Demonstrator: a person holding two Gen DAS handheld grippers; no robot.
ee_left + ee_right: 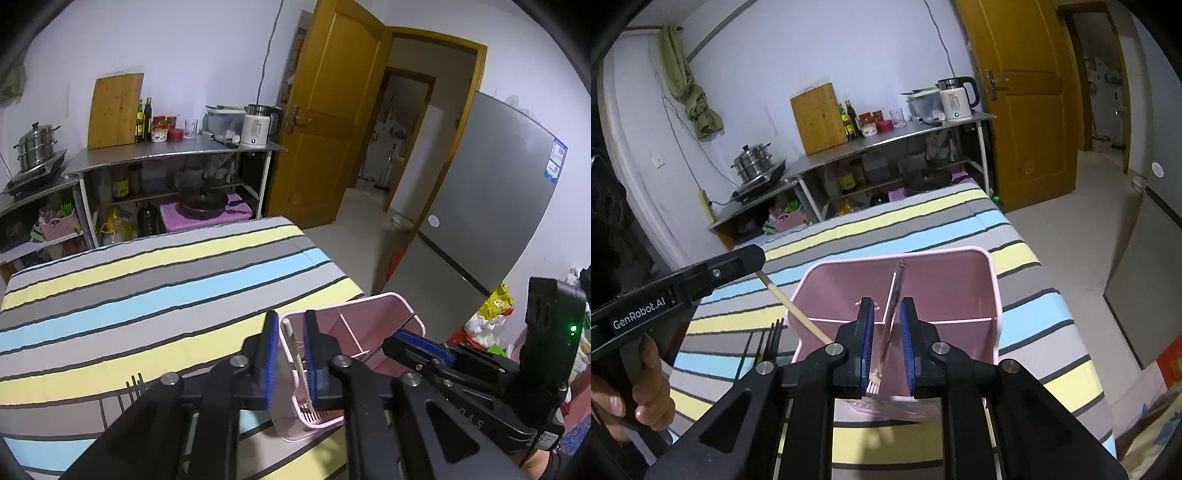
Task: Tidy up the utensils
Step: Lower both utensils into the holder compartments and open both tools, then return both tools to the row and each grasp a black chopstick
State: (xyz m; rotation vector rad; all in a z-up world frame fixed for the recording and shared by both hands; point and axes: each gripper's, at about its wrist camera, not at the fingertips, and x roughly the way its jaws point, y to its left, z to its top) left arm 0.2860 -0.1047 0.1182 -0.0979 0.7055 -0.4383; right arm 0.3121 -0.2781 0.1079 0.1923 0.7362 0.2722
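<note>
A pink utensil holder (960, 295) with inner dividers stands on the striped table (1034, 295); it also shows in the left wrist view (369, 321). My left gripper (290, 358) is open just over its near left rim, a wooden stick utensil (297, 354) leaning between its pads into the holder. In the right wrist view that stick (798, 310) slants into the holder's left compartment. My right gripper (886, 343) hovers open above the holder, with a shiny metal utensil (892, 317) standing between its pads. A dark fork (768, 343) lies on the cloth left of the holder.
A steel shelf unit (886, 144) with bottles, a kettle, a cutting board and a steamer pot stands behind the table. A wooden door (1027, 103) and a grey fridge (491, 192) are to the right.
</note>
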